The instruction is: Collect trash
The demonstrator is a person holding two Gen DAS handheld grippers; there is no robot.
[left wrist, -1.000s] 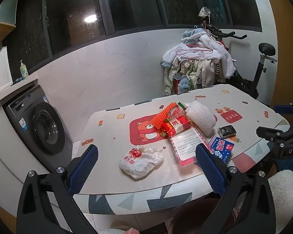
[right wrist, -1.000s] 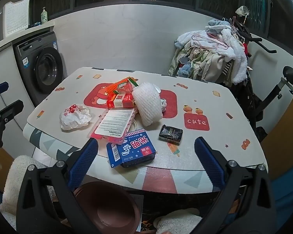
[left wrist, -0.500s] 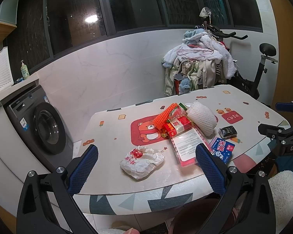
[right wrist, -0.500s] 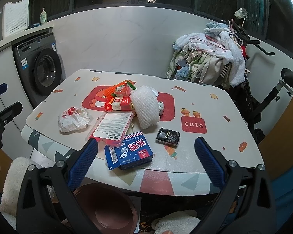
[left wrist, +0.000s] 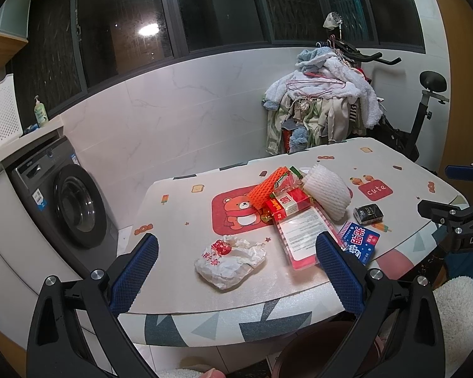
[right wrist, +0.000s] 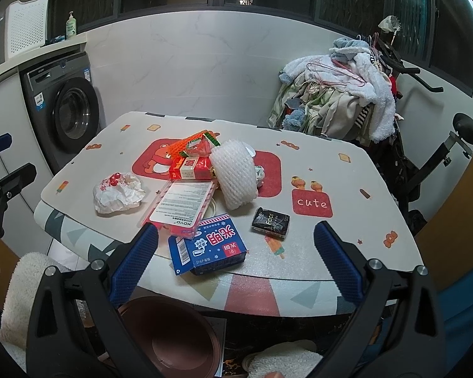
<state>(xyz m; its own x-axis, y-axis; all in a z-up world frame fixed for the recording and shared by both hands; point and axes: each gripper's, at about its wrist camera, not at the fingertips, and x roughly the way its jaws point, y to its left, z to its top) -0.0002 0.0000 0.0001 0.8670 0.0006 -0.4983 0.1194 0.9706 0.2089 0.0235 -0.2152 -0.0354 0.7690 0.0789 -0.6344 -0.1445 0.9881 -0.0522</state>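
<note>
Trash lies on the patterned table (left wrist: pixel 179 220) (right wrist: pixel 347 182): a crumpled white wrapper (left wrist: pixel 230 260) (right wrist: pixel 118 192), a pink package with a white label (left wrist: pixel 302 236) (right wrist: pixel 181 203), a red carton (left wrist: pixel 287 204) (right wrist: pixel 190 168), white foam netting (left wrist: pixel 329 193) (right wrist: pixel 236 173), orange mesh (left wrist: pixel 266 186) (right wrist: pixel 186 145), a blue box (left wrist: pixel 359 241) (right wrist: pixel 209 245) and a small black packet (left wrist: pixel 369 212) (right wrist: pixel 271 222). My left gripper (left wrist: pixel 233 267) stands open before the table's edge, framing the wrapper. My right gripper (right wrist: pixel 235 258) is open too, near the blue box. Neither holds anything.
A brown bin (right wrist: pixel 170 337) (left wrist: pixel 315 356) stands on the floor under the table's near edge. A washing machine (left wrist: pixel 69 201) (right wrist: pixel 67 110) is at the left wall. An exercise bike heaped with clothes (left wrist: pixel 328 107) (right wrist: pixel 340 97) stands behind the table.
Both grippers have drawn back and risen slightly from the table, so the trash looks a little smaller and farther. Nothing on the table has moved.
</note>
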